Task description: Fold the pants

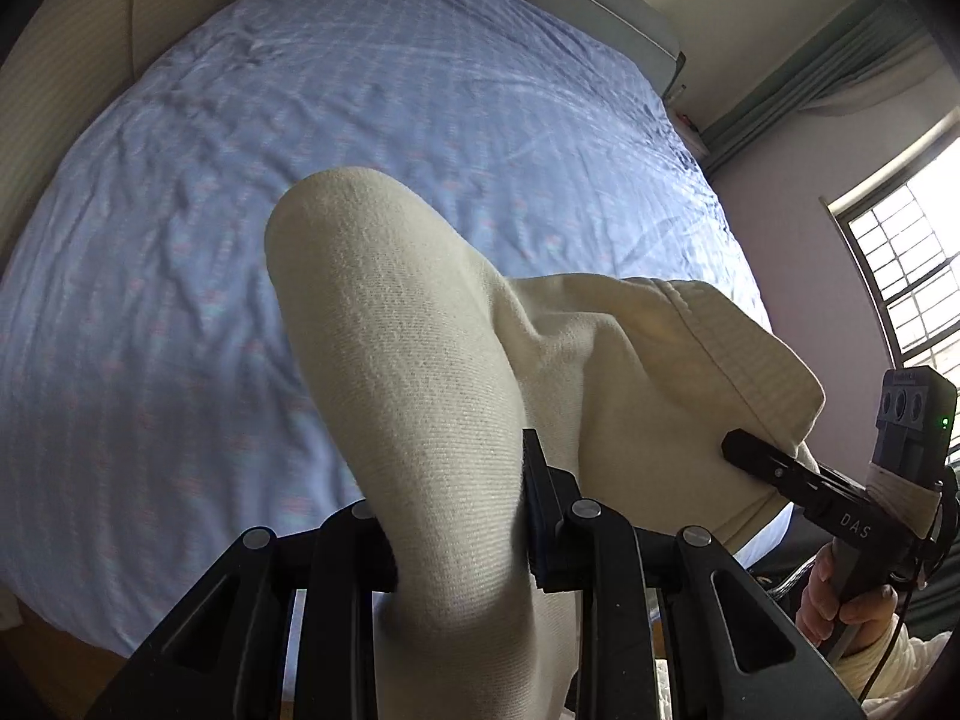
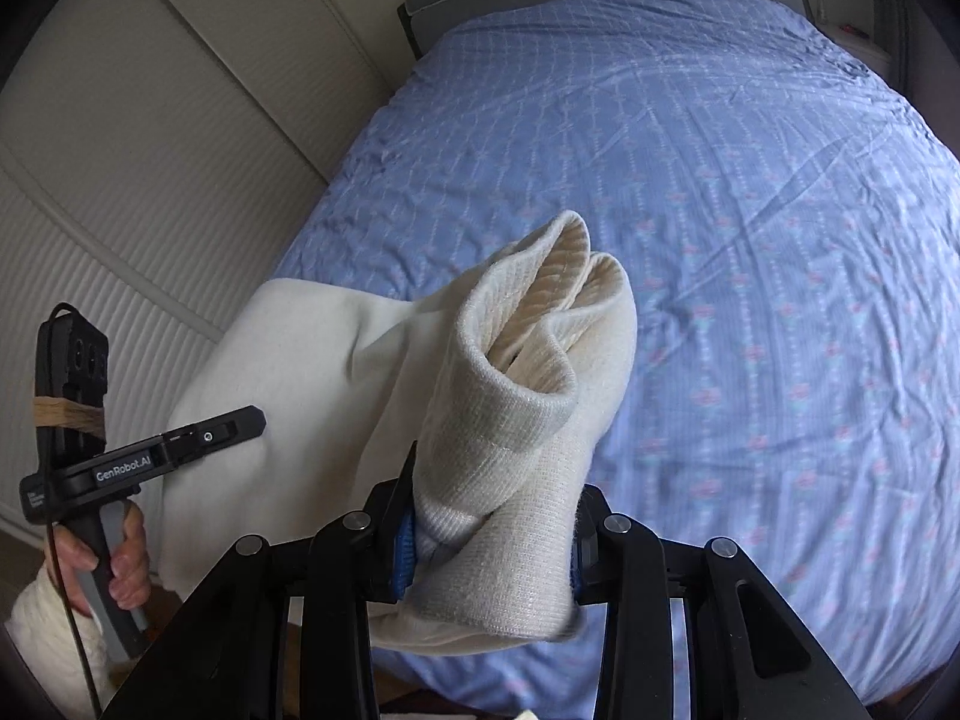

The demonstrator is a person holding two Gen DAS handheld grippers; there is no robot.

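You hold the cream pants (image 1: 420,360) in the air above the bed (image 1: 180,240). Your left tool (image 1: 462,540) is clamped on a smooth fold, your right tool (image 2: 492,540) on the ribbed end. Keep both grips firm and level, and lower the cloth flat without twist.

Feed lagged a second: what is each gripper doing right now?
Left gripper: shut on the cream pants.
Right gripper: shut on the same pants, at a bunched ribbed end.
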